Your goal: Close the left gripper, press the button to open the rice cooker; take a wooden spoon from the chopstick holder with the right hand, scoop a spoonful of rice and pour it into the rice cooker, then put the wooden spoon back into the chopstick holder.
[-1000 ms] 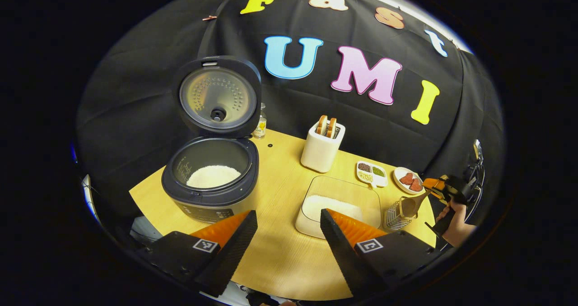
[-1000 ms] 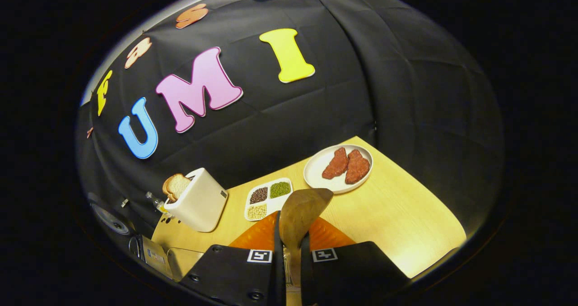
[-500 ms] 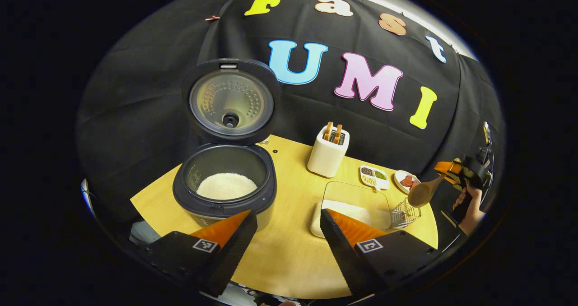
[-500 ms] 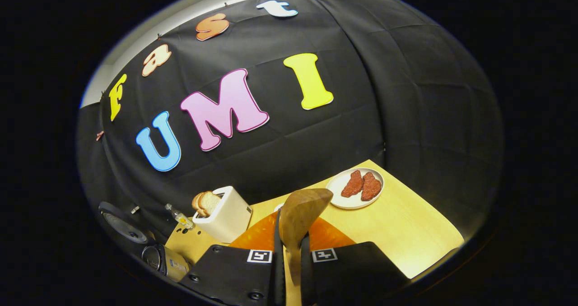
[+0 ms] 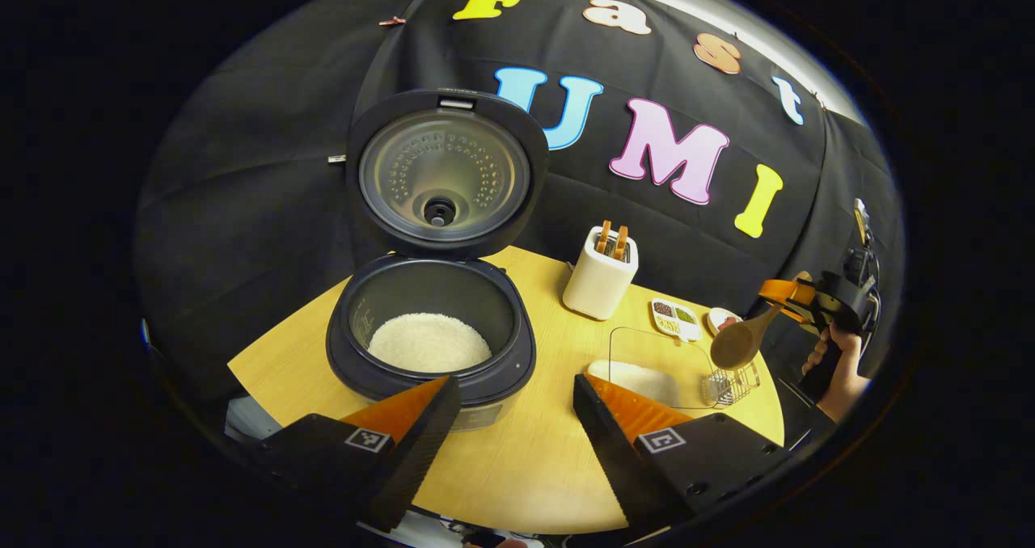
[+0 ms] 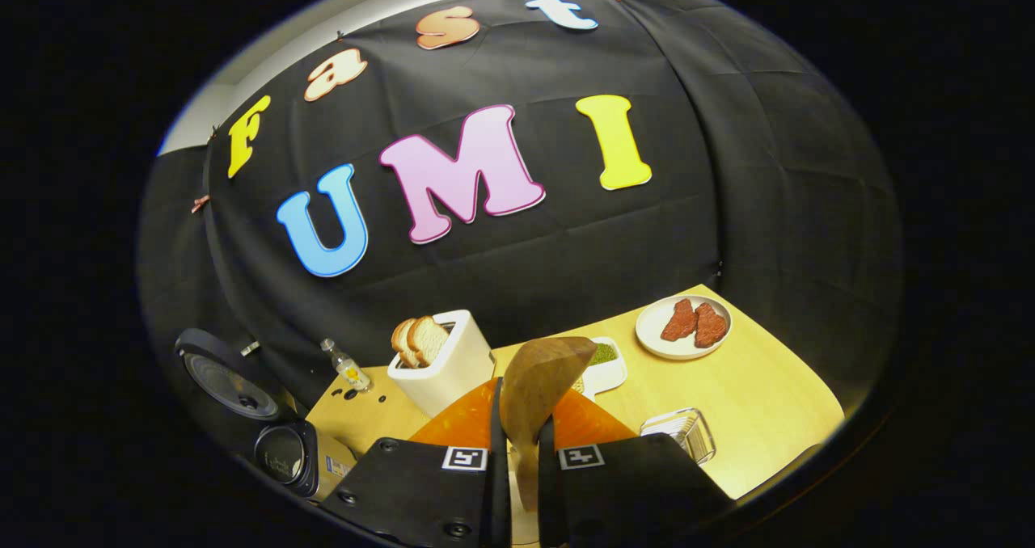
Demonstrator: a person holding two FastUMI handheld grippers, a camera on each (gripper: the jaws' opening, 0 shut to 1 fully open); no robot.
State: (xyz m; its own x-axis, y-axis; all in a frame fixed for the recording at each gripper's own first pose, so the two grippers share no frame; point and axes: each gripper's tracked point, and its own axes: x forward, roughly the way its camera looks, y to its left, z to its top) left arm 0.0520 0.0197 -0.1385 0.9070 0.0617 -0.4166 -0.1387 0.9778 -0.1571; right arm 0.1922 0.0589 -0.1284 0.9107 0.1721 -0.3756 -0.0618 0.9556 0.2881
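Right gripper (image 6: 517, 451): fingers clamped on wooden spoon (image 6: 540, 378), bowl empty, held above chopstick holder (image 5: 732, 385). Left gripper (image 5: 509, 419): jaws apart, empty. Rice cooker (image 5: 433, 346): lid already up, rice inside. Outstanding: scoop from rice tray (image 5: 647, 354), pour, return spoon.

The left gripper (image 5: 509, 394) hangs above the table's (image 5: 525, 467) near edge with its fingers spread wide and nothing between them. Ahead, the rice cooker (image 5: 433, 346) stands open, lid (image 5: 445, 172) upright, rice (image 5: 428, 342) in its pot. To the right are a toaster (image 5: 600, 277), a clear tray (image 5: 659, 358) of rice and a wire holder (image 5: 732, 385). Above the holder, the right gripper (image 5: 788, 297), held by a hand (image 5: 837, 362), grips a wooden spoon (image 5: 740, 342).
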